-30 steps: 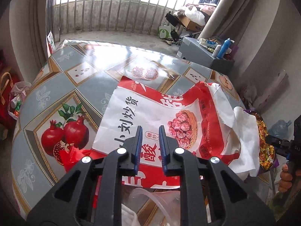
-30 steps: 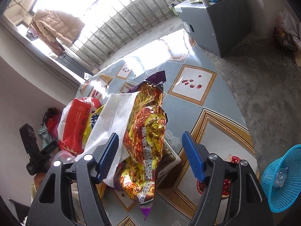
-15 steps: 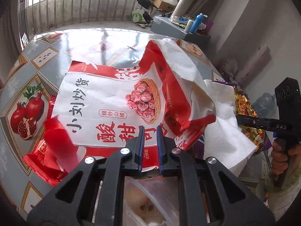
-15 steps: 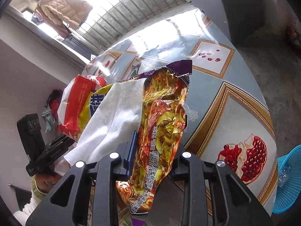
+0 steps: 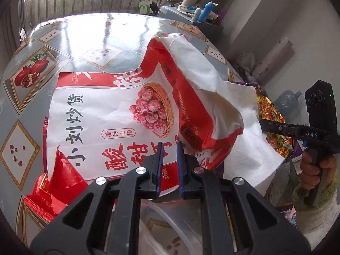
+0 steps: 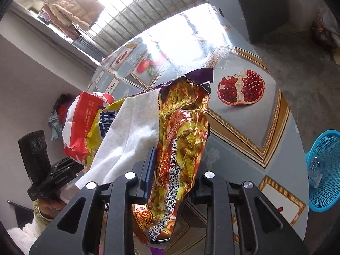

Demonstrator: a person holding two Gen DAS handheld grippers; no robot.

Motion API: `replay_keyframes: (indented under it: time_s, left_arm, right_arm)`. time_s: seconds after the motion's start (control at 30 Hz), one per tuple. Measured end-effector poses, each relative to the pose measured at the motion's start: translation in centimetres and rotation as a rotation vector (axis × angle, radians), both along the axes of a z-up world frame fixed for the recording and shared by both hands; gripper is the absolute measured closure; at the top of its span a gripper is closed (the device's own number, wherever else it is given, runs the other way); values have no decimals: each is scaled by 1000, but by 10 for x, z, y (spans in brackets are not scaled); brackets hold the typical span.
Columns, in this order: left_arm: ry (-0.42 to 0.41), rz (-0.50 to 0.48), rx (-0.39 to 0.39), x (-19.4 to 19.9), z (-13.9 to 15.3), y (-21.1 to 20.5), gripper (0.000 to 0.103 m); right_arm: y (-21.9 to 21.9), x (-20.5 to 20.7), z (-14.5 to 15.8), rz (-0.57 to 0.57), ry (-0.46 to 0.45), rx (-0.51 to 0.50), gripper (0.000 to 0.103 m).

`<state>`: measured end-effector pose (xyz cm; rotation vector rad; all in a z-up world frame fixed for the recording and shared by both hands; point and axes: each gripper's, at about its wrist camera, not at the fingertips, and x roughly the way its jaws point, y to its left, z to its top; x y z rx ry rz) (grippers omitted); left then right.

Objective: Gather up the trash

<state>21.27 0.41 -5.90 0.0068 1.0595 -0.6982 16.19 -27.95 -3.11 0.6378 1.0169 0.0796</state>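
A: Two grippers are seen, both closed on trash. Left gripper (image 5: pixel 169 165): blue pads are pinched nearly together on the near edge of the red-and-white snack bag (image 5: pixel 119 123). That bag is spread across the table (image 5: pixel 102 40), its far right corner curled upward.

B: Right side?

A: Right gripper (image 6: pixel 173 170): jaws are clamped on the gold noodle wrapper (image 6: pixel 182 131), which is held upright between the pads, purple torn edge at the top. A white paper towel (image 6: pixel 131 136) is draped against the wrapper's left side; whether it is also pinched cannot be told.

B: Other trash?

A: Crumpled red packaging (image 5: pixel 53 182) is seen at the near left of the snack bag, on the table. A clear plastic piece (image 5: pixel 170 218) is visible under the left gripper.

B: Bin?

A: A blue mesh basket (image 6: pixel 325 170) is seen on the floor beside the table, to the right, with a plastic bottle (image 6: pixel 316 170) lying in it. It is well apart from both grippers.
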Motion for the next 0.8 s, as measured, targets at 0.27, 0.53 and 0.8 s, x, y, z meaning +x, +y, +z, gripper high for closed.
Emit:
replay_keyframes:
  time_s: [0.27,0.53,0.8]
  left_arm:
    - [-91,209,-89,-8,45,58,66]
    - [-221,287,-134,-59,88,112,64]
    - [-230,190,-141,-111,85,108,64]
  right_arm:
    - [-11,-24,34,-40,-84,-86,45]
    - [-15,-77,66,-90,-182,-160,45]
    - [16,-91,75,-33,-216,-136,45]
